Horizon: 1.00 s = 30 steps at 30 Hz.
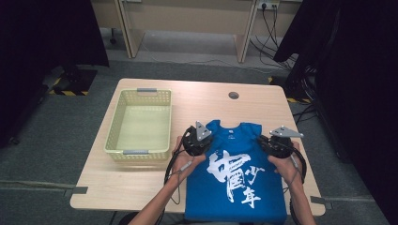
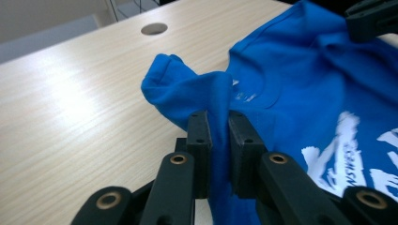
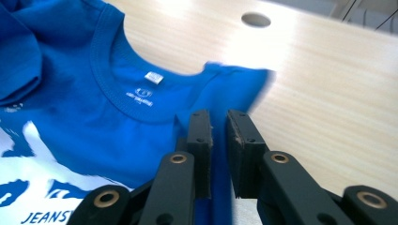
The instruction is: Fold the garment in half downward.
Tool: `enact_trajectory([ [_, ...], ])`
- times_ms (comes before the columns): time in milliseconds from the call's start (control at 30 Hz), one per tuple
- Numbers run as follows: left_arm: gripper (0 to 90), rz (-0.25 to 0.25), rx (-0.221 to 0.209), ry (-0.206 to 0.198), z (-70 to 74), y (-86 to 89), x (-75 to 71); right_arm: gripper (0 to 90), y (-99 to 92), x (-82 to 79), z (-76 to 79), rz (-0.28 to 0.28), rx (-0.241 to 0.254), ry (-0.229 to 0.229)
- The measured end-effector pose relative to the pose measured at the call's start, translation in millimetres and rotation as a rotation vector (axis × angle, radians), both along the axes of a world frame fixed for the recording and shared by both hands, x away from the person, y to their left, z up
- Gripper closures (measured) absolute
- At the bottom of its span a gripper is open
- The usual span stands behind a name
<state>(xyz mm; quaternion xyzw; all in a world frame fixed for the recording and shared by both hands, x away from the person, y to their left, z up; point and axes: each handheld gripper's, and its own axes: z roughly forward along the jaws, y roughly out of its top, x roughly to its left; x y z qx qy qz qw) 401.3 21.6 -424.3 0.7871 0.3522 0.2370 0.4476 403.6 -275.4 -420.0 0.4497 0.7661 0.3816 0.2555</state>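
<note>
High view overhead facing forward-down, tool views low, close, sharing blue shirt (image 1: 234,173) and table (image 1: 197,98)

The hem of the blue T-shirt (image 1: 234,178) is cut off by the bottom edge of the high view, as are both forearms. In the left gripper view, the white print (image 2: 347,154) is clipped at the right edge, and the cloth between the jaws is hidden lower down. In the right gripper view, the sleeve edge (image 3: 263,77) is blurred; the neck label (image 3: 153,77) is too small to be read.
</note>
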Motion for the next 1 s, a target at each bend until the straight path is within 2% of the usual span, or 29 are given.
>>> enact_trajectory([
  [100,80.2,-0.001,-0.001,-0.015,-0.9,6.1,-6.7,80.8,0.8,-9.0,6.4,0.009,-0.006,-0.022],
  [233,79.8,-0.009,0.014,0.006,-11.0,7.6,-10.1,78.6,1.5,-14.1,1.5,0.024,-0.010,0.001],
  [333,79.4,0.000,0.016,0.026,-18.7,7.3,-6.7,69.1,-1.6,-7.7,-7.2,-0.001,0.017,0.039],
  [467,79.3,0.007,0.021,0.047,-24.8,8.2,-2.1,51.2,-4.9,5.9,-19.5,-0.066,0.010,0.072],
  [600,79.3,0.012,0.025,0.053,-26.1,8.8,-0.5,33.4,-3.3,21.9,-33.1,-0.132,-0.002,0.138],
  [633,79.3,0.012,0.030,0.054,-26.3,8.8,-0.3,31.3,-2.1,25.8,-36.4,-0.142,-0.001,0.160],
  [700,79.3,0.013,0.028,0.057,-26.6,8.9,0.1,26.9,0.7,33.0,-41.7,-0.141,-0.002,0.174],
  [833,79.1,0.017,0.034,0.070,-27.2,8.5,2.9,22.5,6.3,46.4,-49.0,-0.140,0.000,0.232],
  [867,78.9,0.021,0.034,0.069,-27.4,8.2,3.6,22.5,8.0,48.5,-50.7,-0.133,-0.007,0.224],
  [900,78.8,0.023,0.035,0.070,-27.5,8.2,4.3,25.3,9.1,50.0,-51.0,-0.132,-0.014,0.217],
  [1000,78.5,0.025,0.042,0.075,-29.2,7.0,5.8,45.7,10.7,49.5,-49.1,-0.079,-0.012,0.211],
])
